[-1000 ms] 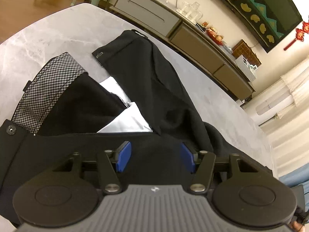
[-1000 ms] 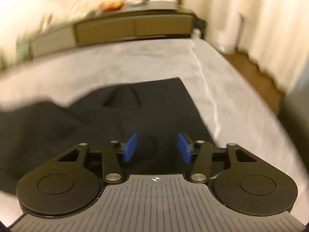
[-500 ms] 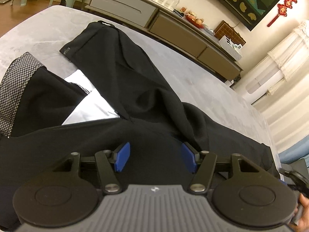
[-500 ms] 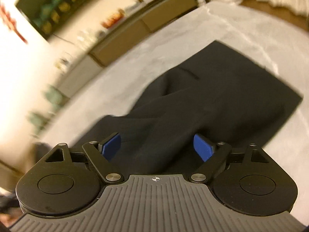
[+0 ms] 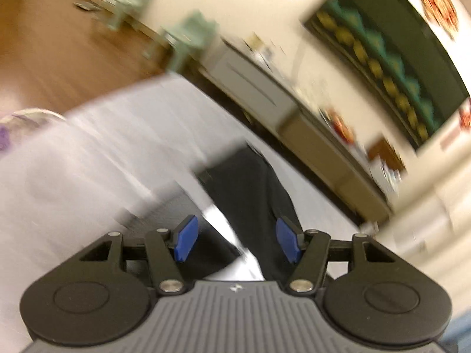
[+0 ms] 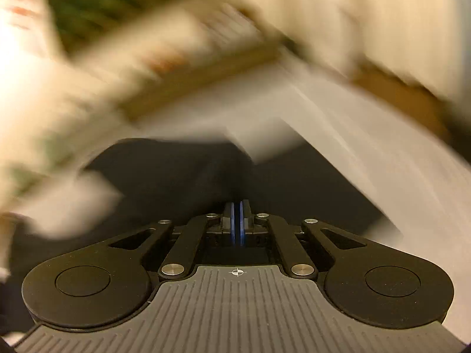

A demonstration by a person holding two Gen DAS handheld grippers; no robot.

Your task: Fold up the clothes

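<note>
The black trousers [image 5: 253,188] lie on the grey marble table [image 5: 103,161], one leg running away from me and a white pocket lining [image 5: 223,220] showing; the view is motion-blurred. My left gripper [image 5: 237,235] hovers over them, open, with nothing between its blue pads. In the right wrist view, also heavily blurred, the trousers [image 6: 176,176] spread dark across the table [image 6: 368,161]. My right gripper [image 6: 237,206] has its blue pads pressed together, and a ridge of black cloth runs straight into them, so it looks shut on the fabric.
A long low sideboard [image 5: 323,147] runs along the far wall behind the table, with two green plastic chairs [image 5: 191,38] on the wood floor [image 5: 59,44] to the left. The table's far edge [image 6: 397,111] drops to the floor on the right.
The right gripper went from wide open over the trousers to shut at the cloth. The left gripper stayed open while it swung and tilted up, so less of the trousers shows. Both views are now blurred.
</note>
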